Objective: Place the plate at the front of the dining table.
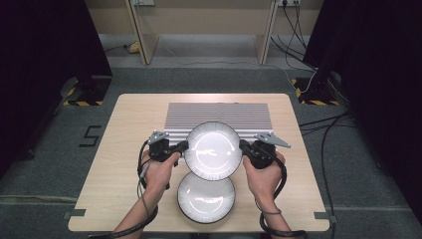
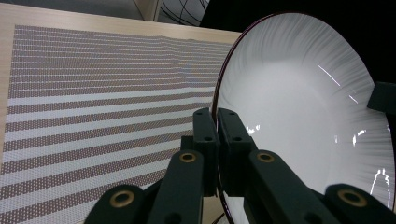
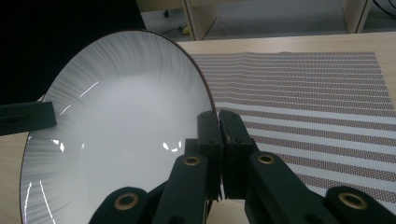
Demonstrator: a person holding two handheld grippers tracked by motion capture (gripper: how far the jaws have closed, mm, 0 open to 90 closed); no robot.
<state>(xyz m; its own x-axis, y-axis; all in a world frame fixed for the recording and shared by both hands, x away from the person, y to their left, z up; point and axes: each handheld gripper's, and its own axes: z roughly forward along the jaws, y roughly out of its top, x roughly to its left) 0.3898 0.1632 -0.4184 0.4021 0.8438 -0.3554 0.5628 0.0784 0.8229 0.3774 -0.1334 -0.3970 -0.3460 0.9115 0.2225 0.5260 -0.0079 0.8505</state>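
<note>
Upper plate (image 1: 213,149) (rim-clamped both sides)

Open surface (image 1: 124,149) left and right of both hands. Striped mat (image 1: 219,114) bare behind the held plate (image 1: 213,149); second plate (image 1: 206,196) just below, blocking the near middle.

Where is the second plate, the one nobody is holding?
In the high view, the free plate lies on the table near its front edge, just below the lifted plate, between the person's forearms.
</note>
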